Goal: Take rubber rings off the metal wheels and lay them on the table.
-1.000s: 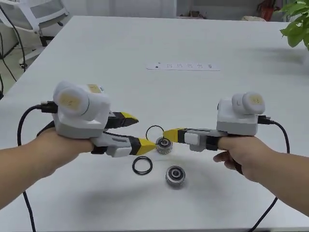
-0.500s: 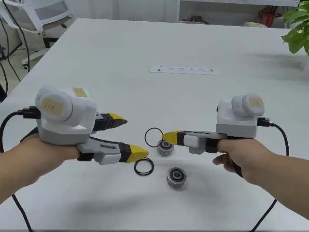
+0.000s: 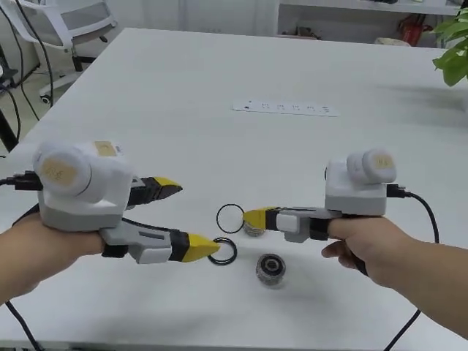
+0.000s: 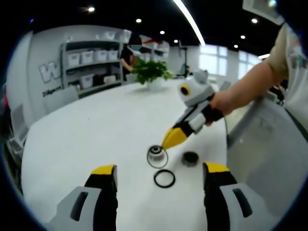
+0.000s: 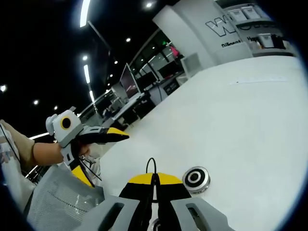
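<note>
My right gripper is shut on a thin black rubber ring, which loops out from its yellow tips in the right gripper view. A bare metal wheel lies just under those tips. A second wheel, dark at its centre, lies nearer me. A thicker black ring lies flat on the white table. My left gripper is open to the left of the ring, its lower tip beside it. The left gripper view shows that ring, both wheels and the right gripper.
A white power strip lies farther back on the table. An office chair stands off the far left corner and a green plant at the far right. Cables trail from both grippers toward the front edge.
My left gripper has drawn back to the left, away from the wheel its lower tip was touching. The right gripper has stayed by that wheel with the thin ring.
</note>
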Motion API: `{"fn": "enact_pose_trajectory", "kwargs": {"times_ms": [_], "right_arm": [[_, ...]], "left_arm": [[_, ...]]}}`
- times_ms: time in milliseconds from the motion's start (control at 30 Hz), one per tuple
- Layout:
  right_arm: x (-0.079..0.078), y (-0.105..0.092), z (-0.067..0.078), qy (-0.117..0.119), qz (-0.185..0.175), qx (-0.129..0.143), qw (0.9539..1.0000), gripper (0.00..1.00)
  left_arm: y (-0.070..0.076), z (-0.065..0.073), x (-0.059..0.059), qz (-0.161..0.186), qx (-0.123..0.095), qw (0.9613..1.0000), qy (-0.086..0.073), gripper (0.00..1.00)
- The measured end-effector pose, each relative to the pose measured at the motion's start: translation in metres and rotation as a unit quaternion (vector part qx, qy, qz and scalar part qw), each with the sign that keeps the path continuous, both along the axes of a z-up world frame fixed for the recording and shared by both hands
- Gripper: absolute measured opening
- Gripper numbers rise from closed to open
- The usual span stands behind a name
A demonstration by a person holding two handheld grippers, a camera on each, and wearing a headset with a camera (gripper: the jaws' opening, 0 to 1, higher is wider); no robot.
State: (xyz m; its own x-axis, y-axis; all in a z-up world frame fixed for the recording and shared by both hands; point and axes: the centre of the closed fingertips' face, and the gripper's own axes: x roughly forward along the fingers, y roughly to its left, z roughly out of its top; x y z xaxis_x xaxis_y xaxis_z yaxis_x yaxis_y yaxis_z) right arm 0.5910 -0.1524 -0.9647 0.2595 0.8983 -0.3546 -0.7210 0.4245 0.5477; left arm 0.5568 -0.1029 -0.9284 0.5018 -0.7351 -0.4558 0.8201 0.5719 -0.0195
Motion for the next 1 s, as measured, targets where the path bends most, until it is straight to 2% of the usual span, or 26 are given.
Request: {"fn": "enact_pose_trajectory", "kwargs": {"times_ms": [500, 1000], "right_arm": [[-0.02, 0.012, -0.018, 0.023, 0.03, -0.022, 0.999, 0.0], [-0.025, 0.012, -0.034, 0.029, 0.039, -0.052, 0.9975, 0.0]], "left_arm": [[0.013, -0.001, -0.014, 0.011, -0.006, 0.9999, 0.004, 0.84], [0.02, -0.002, -0.02, 0.018, -0.007, 0.9998, 0.003, 0.86]]}}
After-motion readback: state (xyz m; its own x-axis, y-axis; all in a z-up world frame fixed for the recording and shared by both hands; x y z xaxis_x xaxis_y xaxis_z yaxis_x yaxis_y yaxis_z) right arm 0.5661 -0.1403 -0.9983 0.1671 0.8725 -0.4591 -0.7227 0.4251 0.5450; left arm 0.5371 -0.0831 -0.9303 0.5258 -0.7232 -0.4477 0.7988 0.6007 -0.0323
